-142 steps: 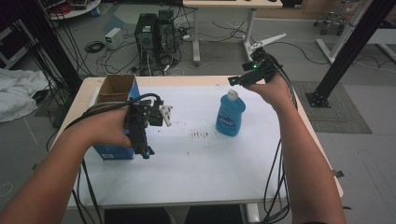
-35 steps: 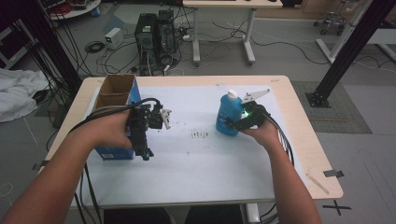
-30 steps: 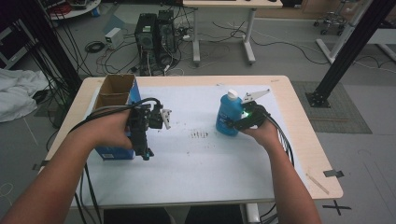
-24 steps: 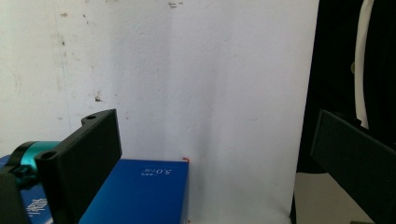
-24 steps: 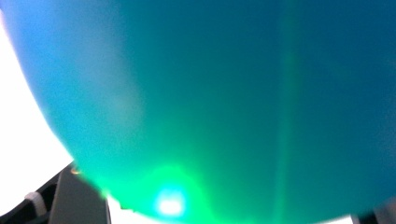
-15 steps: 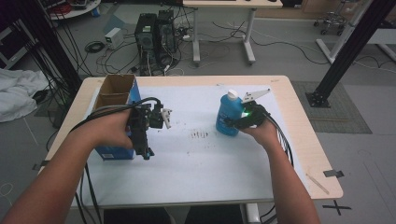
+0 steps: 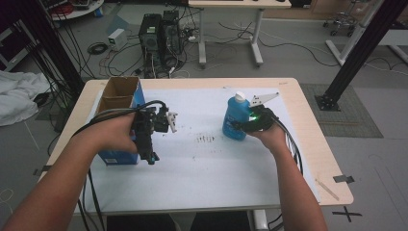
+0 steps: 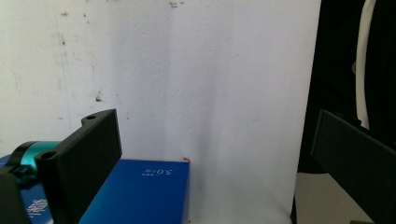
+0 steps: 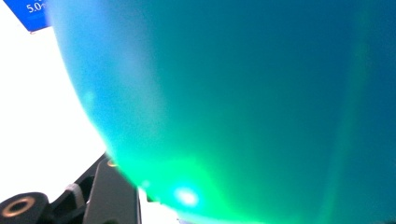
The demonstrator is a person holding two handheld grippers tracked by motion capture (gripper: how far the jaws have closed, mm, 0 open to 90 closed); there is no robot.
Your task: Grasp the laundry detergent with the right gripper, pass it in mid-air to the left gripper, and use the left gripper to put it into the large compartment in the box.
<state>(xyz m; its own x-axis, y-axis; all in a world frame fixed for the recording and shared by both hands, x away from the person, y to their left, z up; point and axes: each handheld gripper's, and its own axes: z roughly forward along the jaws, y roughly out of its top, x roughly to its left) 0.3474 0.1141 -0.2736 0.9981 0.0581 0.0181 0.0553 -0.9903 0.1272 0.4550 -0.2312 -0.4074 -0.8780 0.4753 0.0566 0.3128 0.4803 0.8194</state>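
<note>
Grasp step: right gripper (image 7: 242,126) fingers just closed, pinching the blue bottle (image 7: 235,118) upright on counter (image 7: 202,173). Left gripper (image 7: 150,155) fingers spread, empty, by blue box (image 7: 118,156). Next, probably: lift bottle w/o tipping.

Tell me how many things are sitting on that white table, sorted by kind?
Blue plastic bottles with a white cap: 1
Blue cardboard boxes with an open brown top: 1
Total: 2
</note>
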